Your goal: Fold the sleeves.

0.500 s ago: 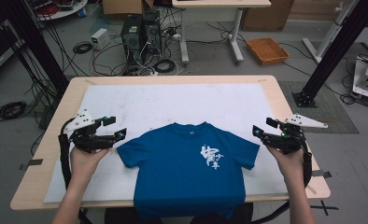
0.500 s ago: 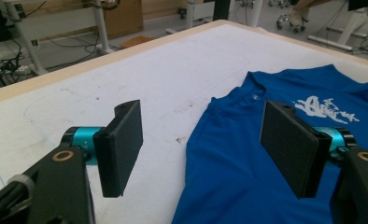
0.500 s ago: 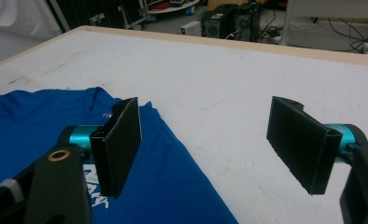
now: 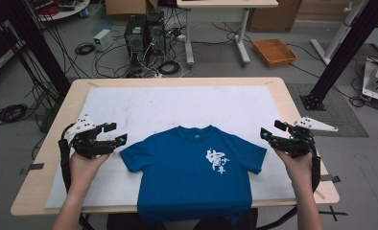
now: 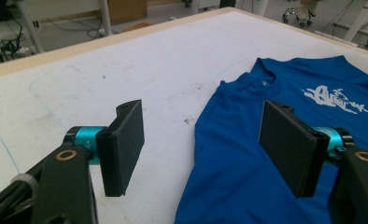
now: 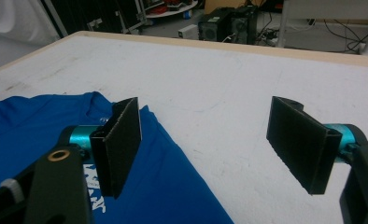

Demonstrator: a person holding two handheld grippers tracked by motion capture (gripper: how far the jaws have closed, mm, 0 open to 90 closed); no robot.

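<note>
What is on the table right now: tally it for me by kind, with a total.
Blue T-shirt: 1
White mat: 1
Handheld grippers, left gripper and right gripper, both with jaws open: 2
Total: 4

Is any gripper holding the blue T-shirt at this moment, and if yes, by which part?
Nothing is held. The left gripper and the right gripper are both open, each beside a sleeve of the blue T-shirt, with nothing between the fingers.

You get even, soft overhead light, faint shadows, slight blur toward twelve o'clock in both gripper views.
</note>
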